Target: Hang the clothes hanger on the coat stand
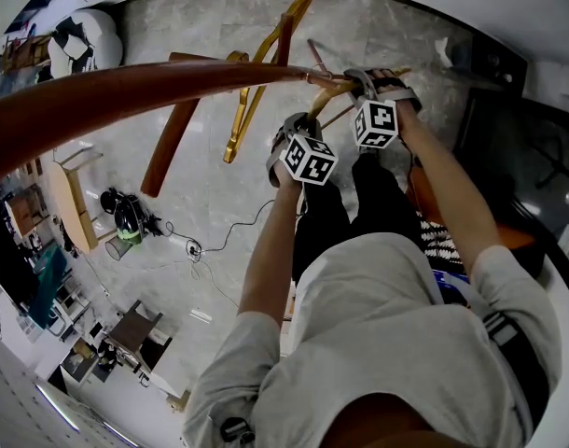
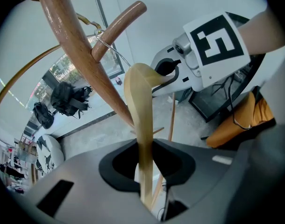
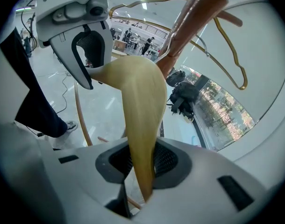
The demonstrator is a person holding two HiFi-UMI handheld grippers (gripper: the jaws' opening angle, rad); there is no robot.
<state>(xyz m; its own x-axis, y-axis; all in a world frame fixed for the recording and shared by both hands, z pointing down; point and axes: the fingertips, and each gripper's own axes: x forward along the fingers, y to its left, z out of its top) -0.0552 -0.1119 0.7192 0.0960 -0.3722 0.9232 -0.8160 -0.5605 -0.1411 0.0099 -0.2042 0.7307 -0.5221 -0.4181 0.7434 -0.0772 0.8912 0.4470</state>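
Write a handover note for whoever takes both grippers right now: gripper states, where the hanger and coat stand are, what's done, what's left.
Left gripper: shut on one arm of the wooden hanger.
Right gripper: shut on the same hanger's other arm.
Things: the hanger is held up at the coat stand. Its wire hook looks looped over a peg, close to the stem.
Done: the hook is on the peg, as far as the views show.
Left: check that the hook sits, open both grippers, withdraw.

Open-plan office hall: marble floor [image 1: 387, 35], desks [image 1: 135, 329], glass wall [image 3: 222, 111]
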